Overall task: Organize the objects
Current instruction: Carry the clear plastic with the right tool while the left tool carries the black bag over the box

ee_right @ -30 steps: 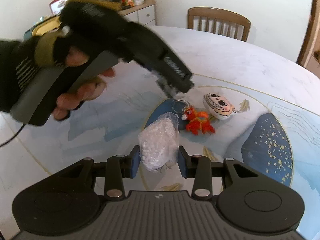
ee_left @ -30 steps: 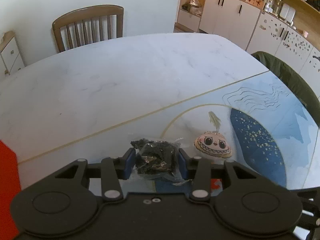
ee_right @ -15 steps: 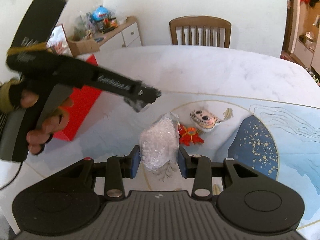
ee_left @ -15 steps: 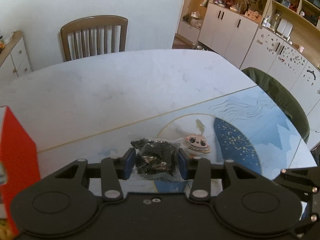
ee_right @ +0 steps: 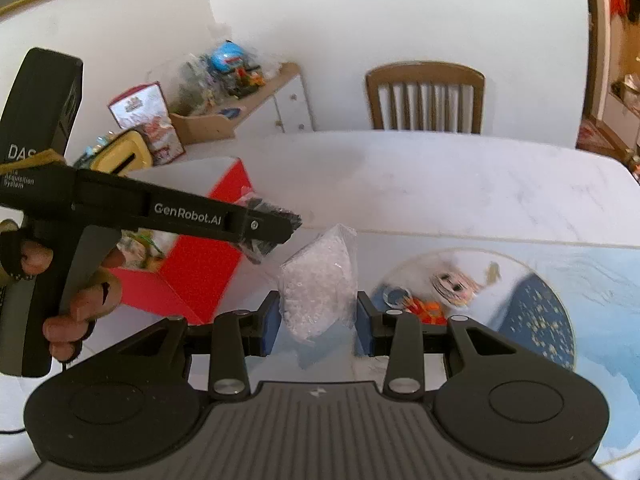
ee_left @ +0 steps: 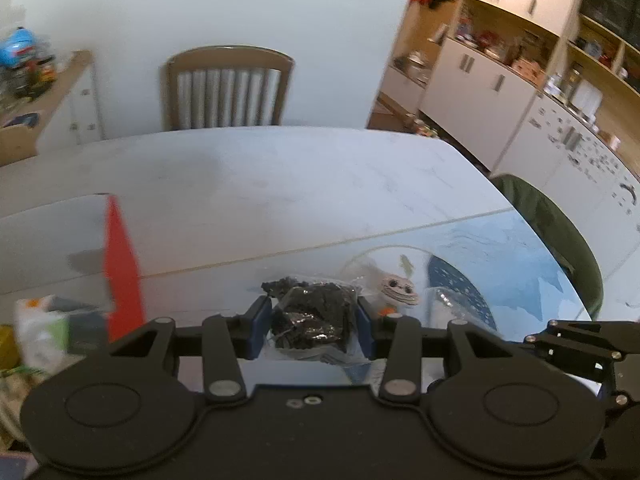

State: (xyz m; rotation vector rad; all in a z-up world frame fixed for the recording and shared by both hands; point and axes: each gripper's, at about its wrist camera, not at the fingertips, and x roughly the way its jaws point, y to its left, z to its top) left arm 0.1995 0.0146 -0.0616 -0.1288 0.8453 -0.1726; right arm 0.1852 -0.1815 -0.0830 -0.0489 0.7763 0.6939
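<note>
Bare marble table (ee_left: 280, 184) beyond; each hand-held gripper grasps a bag: left (ee_left: 314, 322) black, right (ee_right: 316, 320) white.

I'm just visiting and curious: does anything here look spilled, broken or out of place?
Nothing looks spilled or broken. Each claw holds a sealed bag in the air: the left claw a bag of black bits, the right claw a bag of white beads. Two small plush toys lie loose on the table mat.

Both tools are black with blue pads (ee_left: 260, 326). One bag (ee_left: 314, 316) is full of glossy black bits, the other bag (ee_right: 320, 284) of white granules. Bright red box (ee_right: 200, 264), white marbled surface (ee_left: 260, 184), blue mat (ee_right: 592, 280) with a gold-speckled navy patch.
</note>
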